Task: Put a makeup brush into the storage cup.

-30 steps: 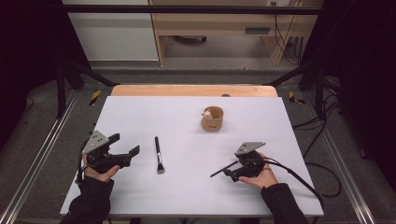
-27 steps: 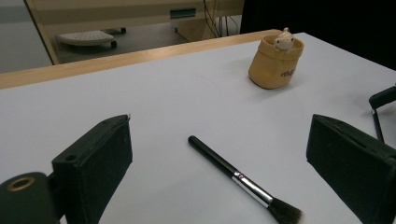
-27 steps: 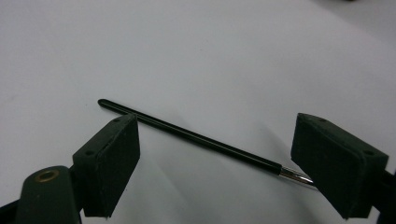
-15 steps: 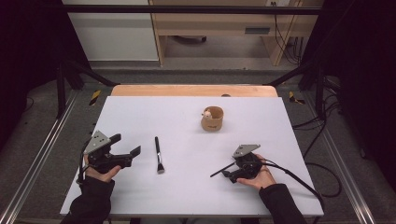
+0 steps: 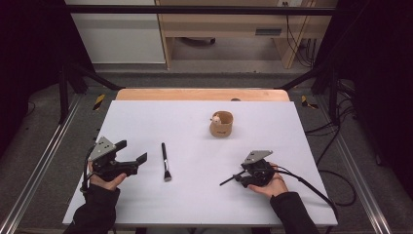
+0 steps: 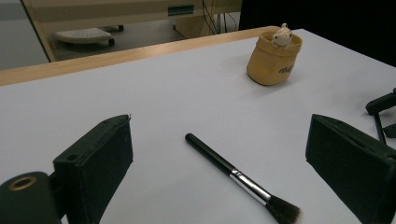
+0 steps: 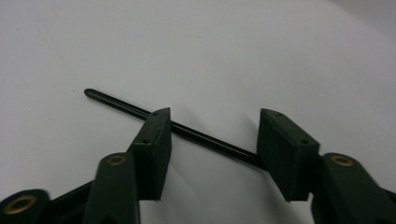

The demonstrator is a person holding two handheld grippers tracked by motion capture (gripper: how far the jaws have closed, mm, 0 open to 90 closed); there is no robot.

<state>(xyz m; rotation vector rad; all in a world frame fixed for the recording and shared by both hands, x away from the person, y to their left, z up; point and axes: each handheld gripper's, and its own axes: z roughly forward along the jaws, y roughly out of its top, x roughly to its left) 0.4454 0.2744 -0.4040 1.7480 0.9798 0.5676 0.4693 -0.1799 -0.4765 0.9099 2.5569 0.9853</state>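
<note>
- My right gripper (image 5: 238,178) rests low on the white table (image 5: 195,122) near its right front edge, my hand (image 5: 272,184) cupped behind it. Its jaws have just been closing and stand half apart.
- A thin black stick (image 7: 126,108) lies across the table between those jaws. In the right gripper view it passes behind the left pad and runs up to the right one; I cannot tell whether either pad presses on it.
- My left gripper (image 5: 134,158) sits at the left front of the table, jaws spread wide, holding nothing.
- A black-handled brush with a silver ferrule and dark bristles (image 6: 238,179) lies flat just beyond the left jaws, bristles towards me and handle pointing away.
- A small tan sack-shaped pot with a pale figure peeking out of its top (image 5: 221,124) stands upright farther back, right of centre, well apart from both grippers.
</note>
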